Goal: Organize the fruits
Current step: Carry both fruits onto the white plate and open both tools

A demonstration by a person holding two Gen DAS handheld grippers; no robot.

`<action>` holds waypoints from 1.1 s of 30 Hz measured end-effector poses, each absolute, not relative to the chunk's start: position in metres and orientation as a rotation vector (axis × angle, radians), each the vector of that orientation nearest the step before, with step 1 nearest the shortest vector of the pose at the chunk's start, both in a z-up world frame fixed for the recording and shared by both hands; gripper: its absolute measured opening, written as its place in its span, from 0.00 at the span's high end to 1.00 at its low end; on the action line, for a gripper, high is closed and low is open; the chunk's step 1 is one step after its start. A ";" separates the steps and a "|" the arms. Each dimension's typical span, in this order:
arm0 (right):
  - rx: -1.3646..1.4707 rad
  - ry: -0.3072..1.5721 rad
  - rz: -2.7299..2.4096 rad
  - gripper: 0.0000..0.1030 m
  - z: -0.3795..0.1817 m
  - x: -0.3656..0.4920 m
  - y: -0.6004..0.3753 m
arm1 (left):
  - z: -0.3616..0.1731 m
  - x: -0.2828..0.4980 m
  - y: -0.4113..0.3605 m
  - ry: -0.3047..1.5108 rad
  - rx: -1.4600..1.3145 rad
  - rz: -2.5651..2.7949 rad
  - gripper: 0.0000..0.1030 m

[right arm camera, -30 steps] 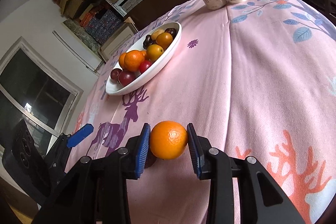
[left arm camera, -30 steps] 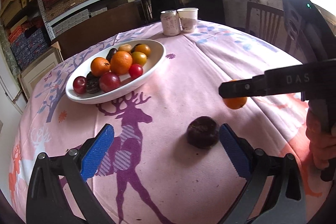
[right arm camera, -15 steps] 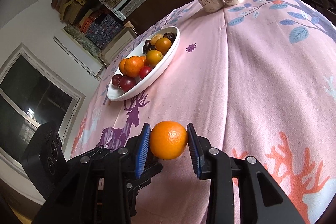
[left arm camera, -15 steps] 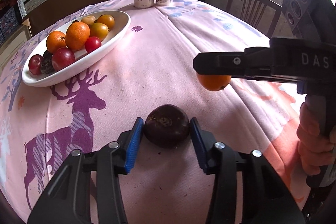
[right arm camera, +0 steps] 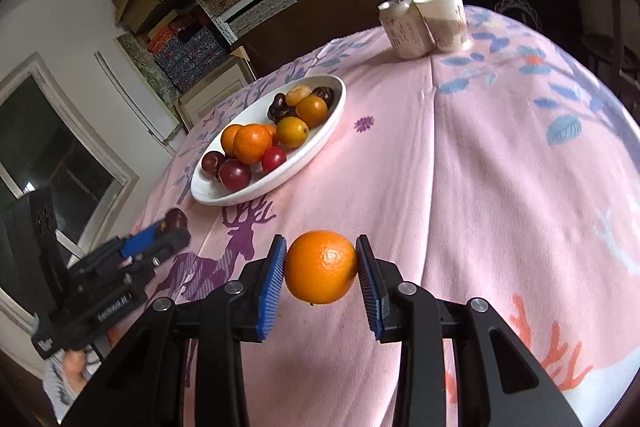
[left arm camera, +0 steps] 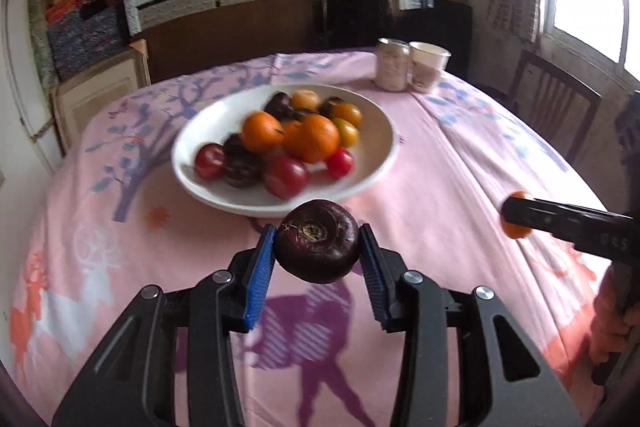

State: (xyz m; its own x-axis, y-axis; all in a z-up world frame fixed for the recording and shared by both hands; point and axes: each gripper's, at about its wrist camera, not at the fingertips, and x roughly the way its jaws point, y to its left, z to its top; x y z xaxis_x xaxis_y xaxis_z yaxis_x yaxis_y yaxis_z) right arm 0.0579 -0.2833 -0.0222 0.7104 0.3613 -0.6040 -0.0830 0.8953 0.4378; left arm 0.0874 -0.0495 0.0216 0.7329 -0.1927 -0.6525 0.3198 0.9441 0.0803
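My left gripper [left arm camera: 318, 255] clamped the dark fruit [left arm camera: 317, 241] at frame centre, just short of the bowl [left arm camera: 384, 155] rim; right gripper [right arm camera: 321, 269] clamped the orange [right arm camera: 320, 267] over bare tablecloth [right arm camera: 480, 167]; bowl fruit blurred.

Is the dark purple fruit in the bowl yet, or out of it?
Out. The dark purple fruit is clamped in the left gripper, held short of the white bowl's near rim.
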 end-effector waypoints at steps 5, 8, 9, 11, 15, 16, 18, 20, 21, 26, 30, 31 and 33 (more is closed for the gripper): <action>0.250 0.667 0.225 0.65 0.027 0.088 -0.261 | 0.056 0.130 -0.021 0.636 0.147 -0.176 0.60; 0.209 0.639 0.227 0.65 0.049 0.114 -0.245 | 0.067 0.157 -0.014 0.629 0.106 -0.156 0.60; 0.198 0.635 0.227 0.65 0.053 0.123 -0.239 | 0.069 0.165 -0.014 0.629 0.095 -0.155 0.60; 0.183 0.634 0.231 0.65 0.059 0.143 -0.227 | 0.071 0.182 -0.015 0.628 0.083 -0.146 0.60; 0.154 0.646 0.218 0.65 0.058 0.182 -0.205 | 0.066 0.216 -0.021 0.626 0.100 -0.118 0.60; 0.139 0.650 0.210 0.65 0.055 0.193 -0.201 | 0.063 0.224 -0.022 0.630 0.104 -0.113 0.60; 0.110 0.665 0.190 0.65 0.047 0.211 -0.192 | 0.056 0.240 -0.024 0.643 0.105 -0.107 0.60; 0.100 0.686 0.181 0.65 0.038 0.228 -0.187 | 0.046 0.254 -0.023 0.660 0.104 -0.107 0.60; 0.105 0.696 0.180 0.65 0.033 0.236 -0.187 | 0.041 0.260 -0.022 0.667 0.102 -0.107 0.60; 0.128 0.748 0.177 0.65 0.009 0.258 -0.189 | 0.020 0.279 -0.017 0.700 0.074 -0.116 0.58; 0.138 0.756 0.170 0.58 0.001 0.261 -0.190 | 0.014 0.280 -0.018 0.687 0.093 -0.091 0.38; 0.137 0.753 0.171 0.58 0.002 0.261 -0.189 | 0.014 0.279 -0.018 0.681 0.099 -0.085 0.37; 0.140 0.740 0.173 0.58 0.006 0.258 -0.190 | 0.016 0.277 -0.020 0.672 0.105 -0.083 0.37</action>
